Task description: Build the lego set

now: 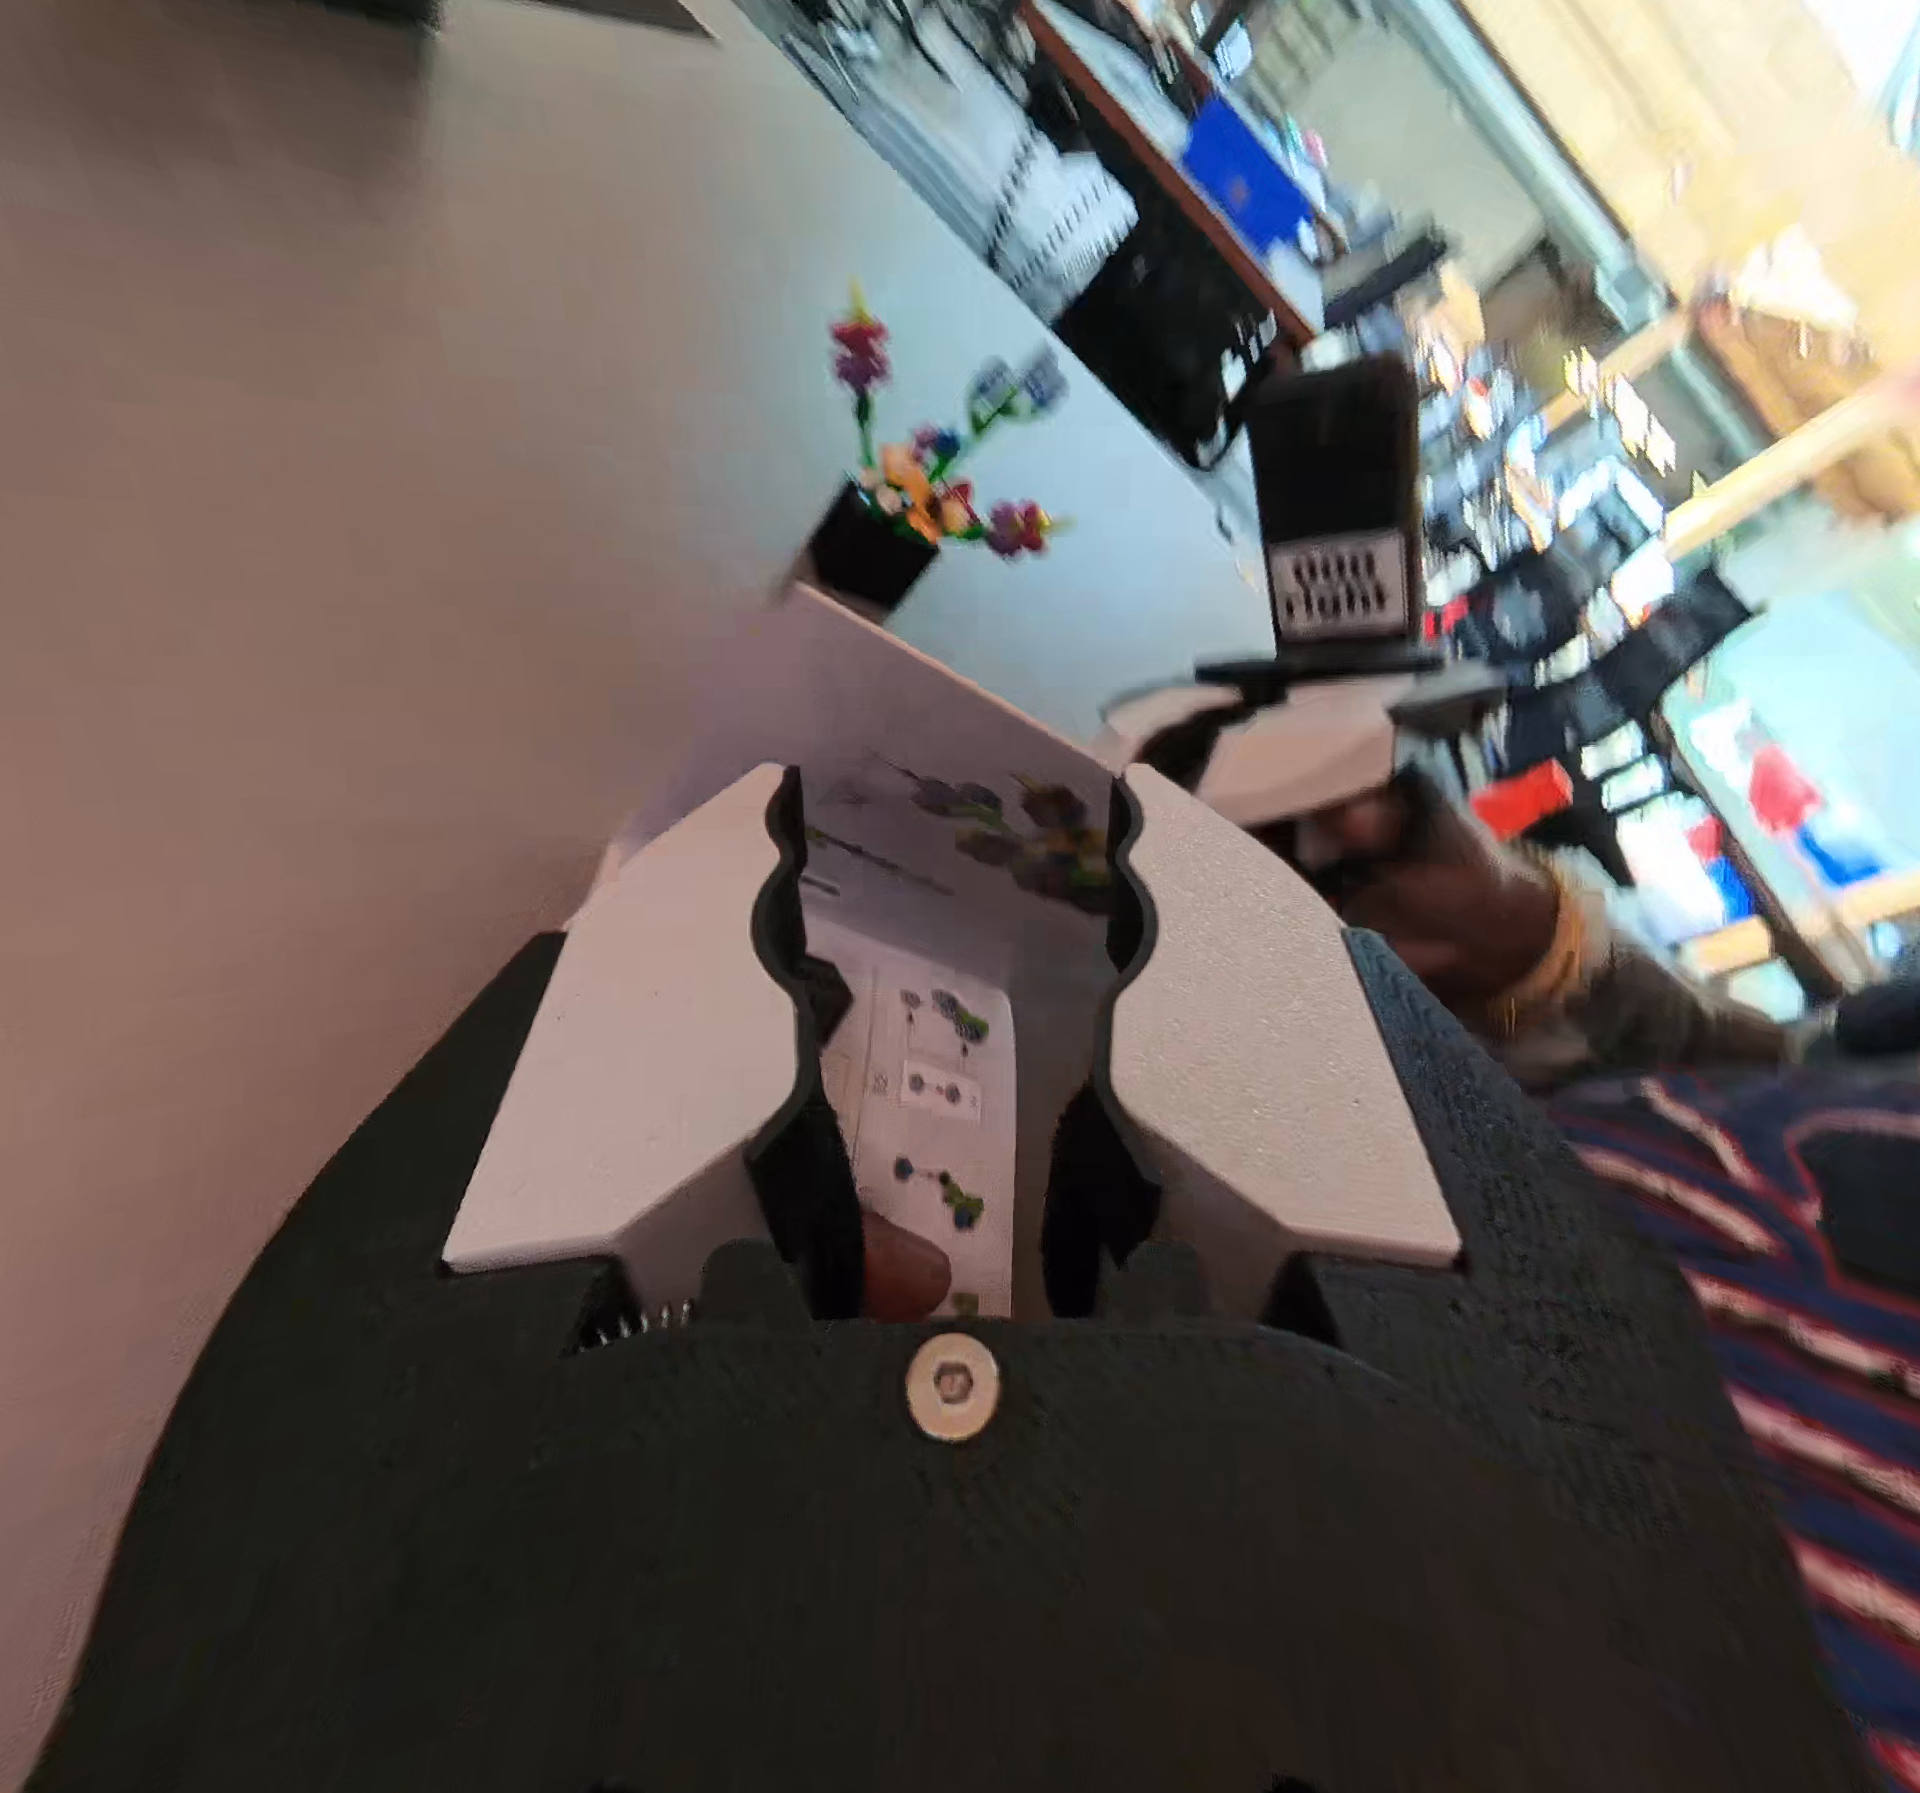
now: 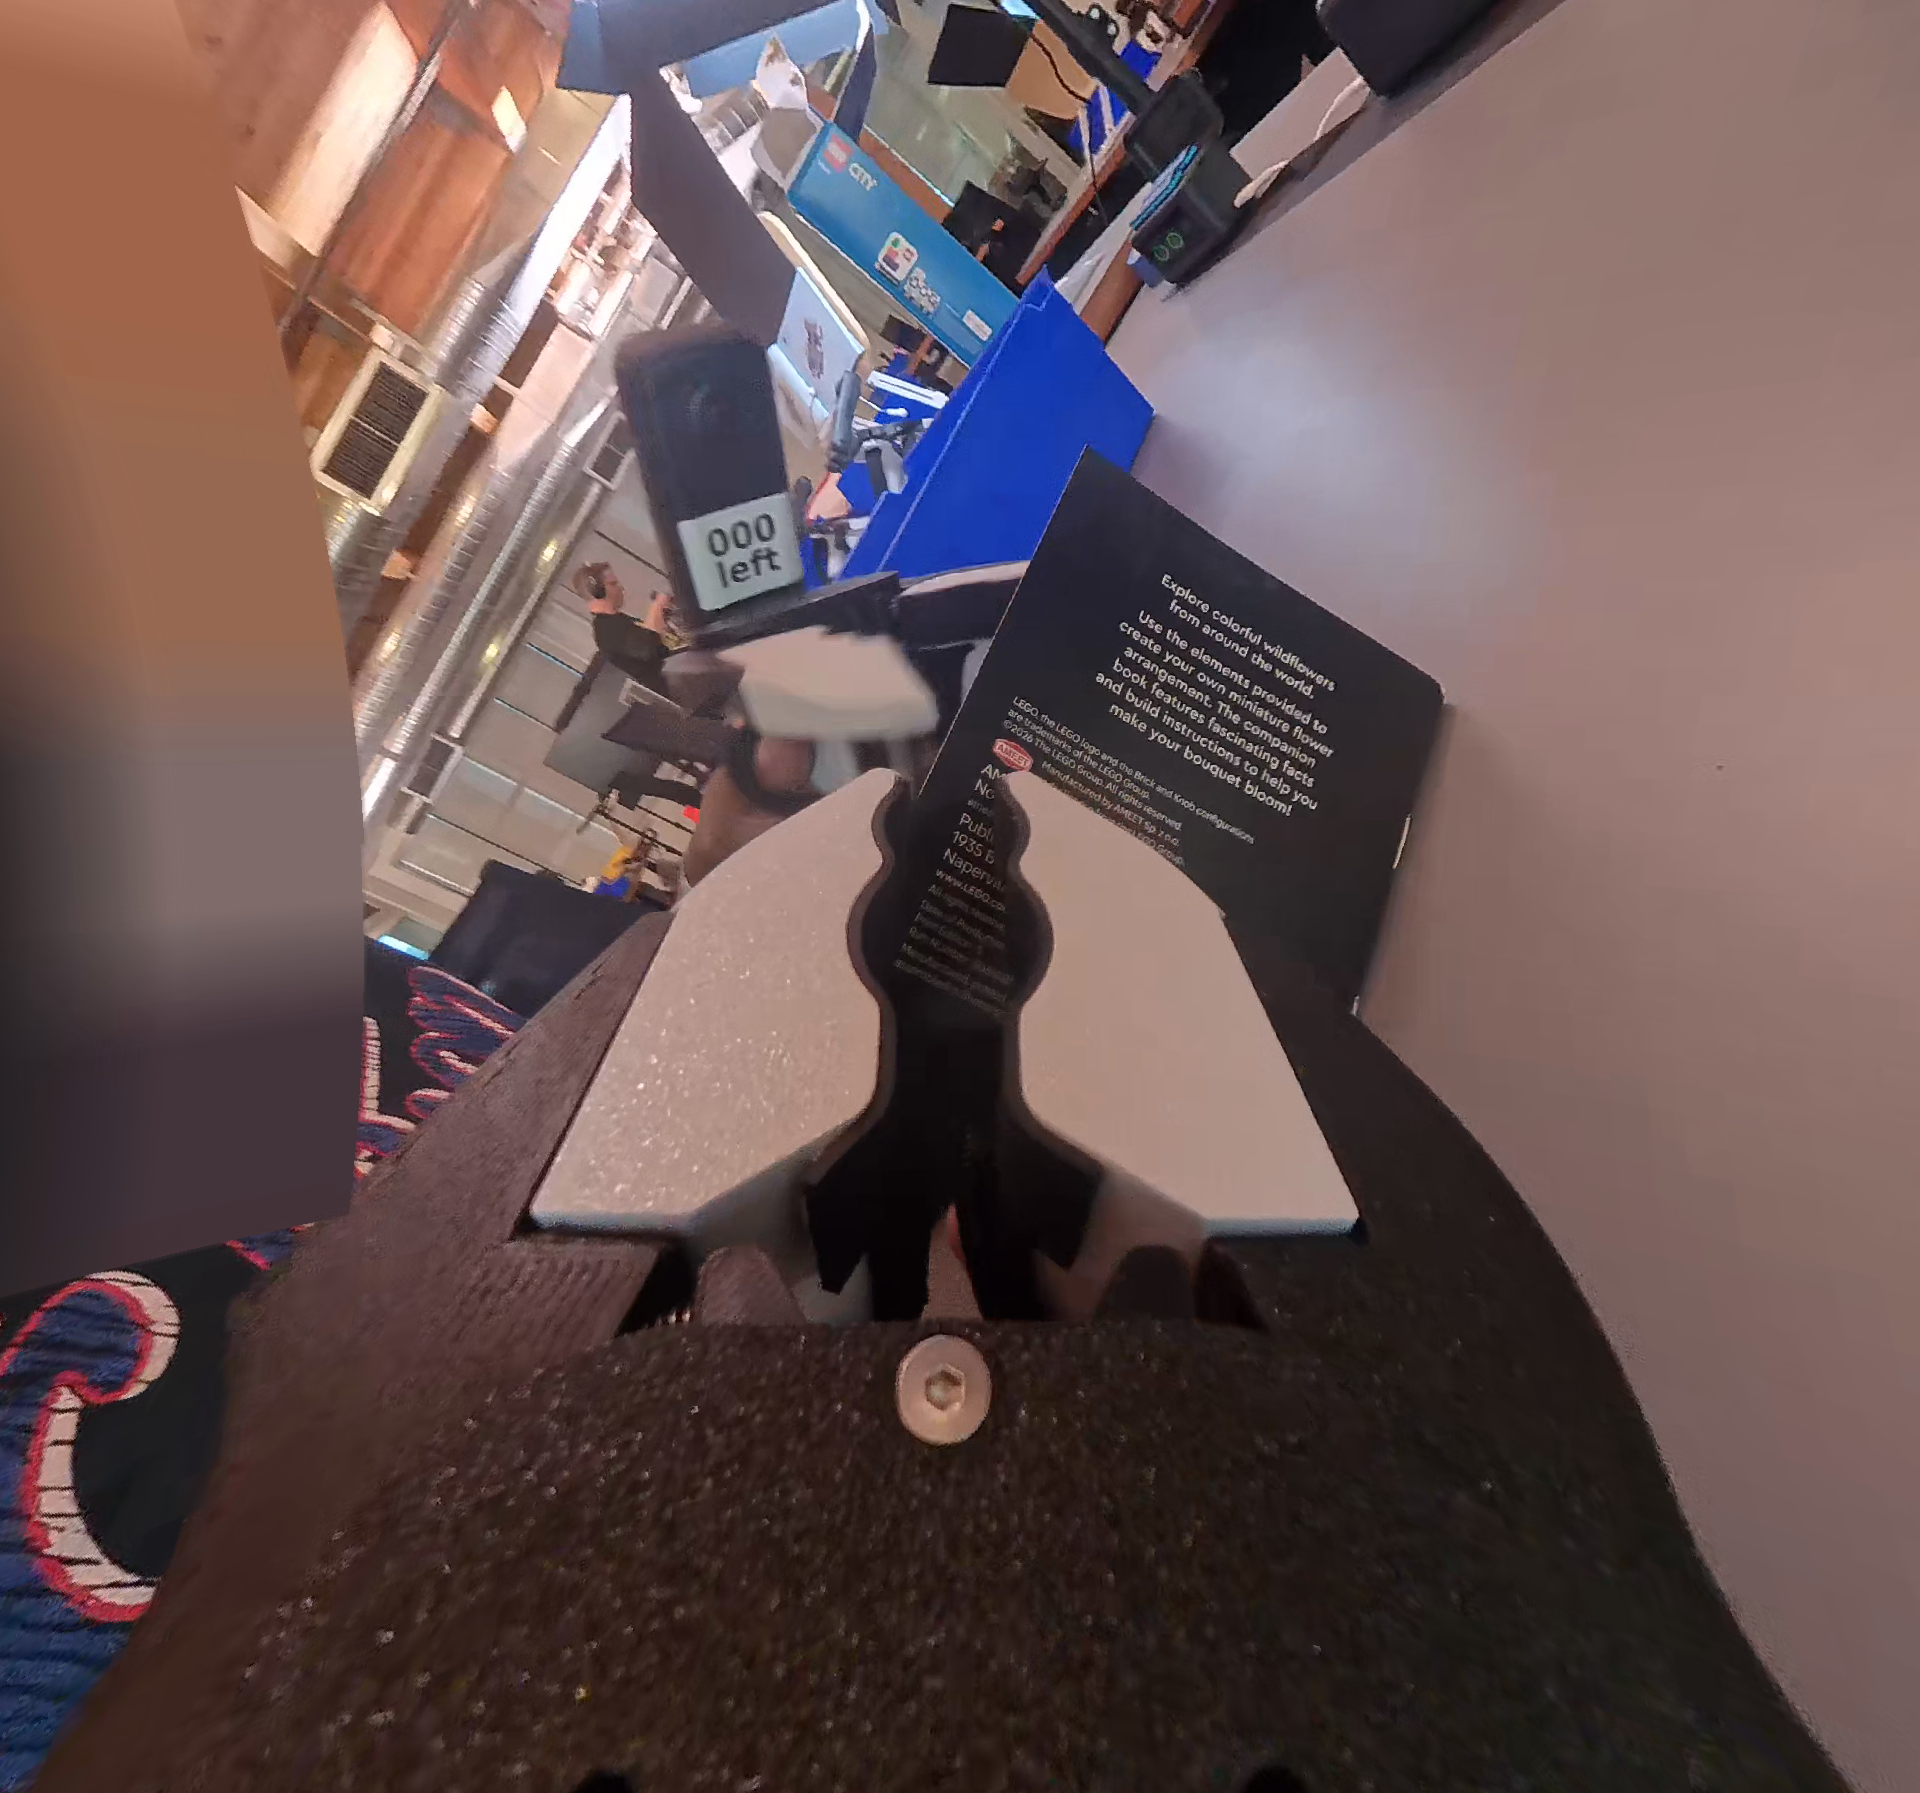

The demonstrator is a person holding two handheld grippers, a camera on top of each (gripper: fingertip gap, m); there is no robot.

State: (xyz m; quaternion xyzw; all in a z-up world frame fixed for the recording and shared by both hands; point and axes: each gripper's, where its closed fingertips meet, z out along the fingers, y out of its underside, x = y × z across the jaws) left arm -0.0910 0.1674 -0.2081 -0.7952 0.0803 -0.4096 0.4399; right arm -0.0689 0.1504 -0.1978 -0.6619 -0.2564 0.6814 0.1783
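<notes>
item: instruction booklet point(image 2: 1195, 735), black back cover, held upright off the grey counter point(image 2: 1558, 496), long axis roughly vertical, open pages facing the left side. right tongs point(image 2: 961, 793): narrow, seemingly pinching the cover's near edge, booklet straight ahead of the tips. left tongs point(image 1: 956, 787): wider, printed pages point(image 1: 935, 1068) lying between the fingers; whether they grip cannot be told. both equally near. lego flower bouquet point(image 1: 914, 486) in a black pot stands well apart, farther along the counter, beyond the booklet.
</notes>
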